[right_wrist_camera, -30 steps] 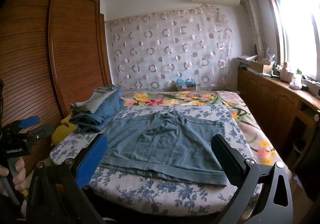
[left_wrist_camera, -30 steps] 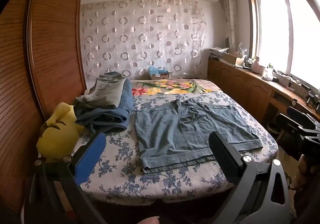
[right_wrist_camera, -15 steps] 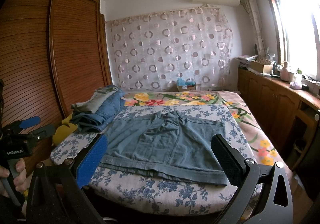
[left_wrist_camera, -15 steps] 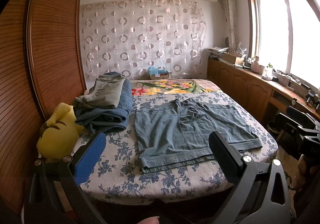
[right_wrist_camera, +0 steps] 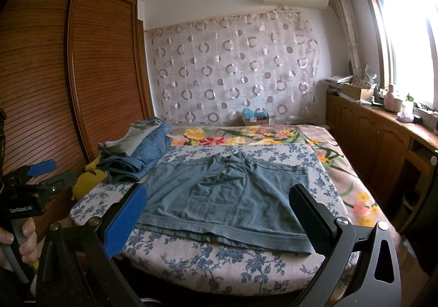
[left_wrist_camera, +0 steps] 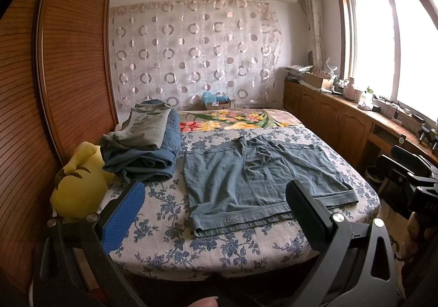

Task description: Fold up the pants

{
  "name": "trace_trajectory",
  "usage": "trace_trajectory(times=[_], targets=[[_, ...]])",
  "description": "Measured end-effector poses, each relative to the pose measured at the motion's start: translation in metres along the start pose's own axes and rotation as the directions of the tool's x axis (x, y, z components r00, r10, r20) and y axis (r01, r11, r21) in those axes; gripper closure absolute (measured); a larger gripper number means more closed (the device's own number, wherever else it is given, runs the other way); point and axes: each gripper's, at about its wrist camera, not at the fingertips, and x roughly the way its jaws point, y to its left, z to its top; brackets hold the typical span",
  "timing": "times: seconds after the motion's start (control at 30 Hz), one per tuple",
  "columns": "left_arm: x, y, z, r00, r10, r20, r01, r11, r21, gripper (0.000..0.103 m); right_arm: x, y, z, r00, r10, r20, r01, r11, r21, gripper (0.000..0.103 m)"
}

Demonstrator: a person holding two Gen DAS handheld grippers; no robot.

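Over by the wooden wardrobe on the left, a yellow plush toy sits at the bed's edge, and just beside it is a stack of folded clothes, a grey-green garment on top of blue denim.

The left gripper is held in the air short of the bed, its jaws spread wide and holding nothing. One finger has a blue pad; the other finger is black. In the right wrist view a hand is wrapped round this gripper's handle at the far left.

In the middle of the blue-flowered bedspread lie the pants, a short blue-grey pair spread out flat. Their waistband runs along the near edge of the bed and the leg openings point toward the patterned curtain. They are just right of the clothes stack, a strip of bedspread between them.

The right gripper also hangs short of the bed, jaws equally wide apart and touching nothing, the pants seen between its fingers.

Further right, wooden cabinets run under the bright window.
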Motion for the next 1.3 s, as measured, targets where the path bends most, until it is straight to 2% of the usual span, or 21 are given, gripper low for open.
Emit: trace_trajectory(times=[1.3], targets=[[-0.0009, -0.0007, -0.0003, 1.0, 0.001, 0.005, -0.001, 1.0, 0.003, 0.0, -0.0032, 0.0016, 0.001, 1.0, 0.002, 0.007, -0.002, 1.0, 0.003, 0.0]])
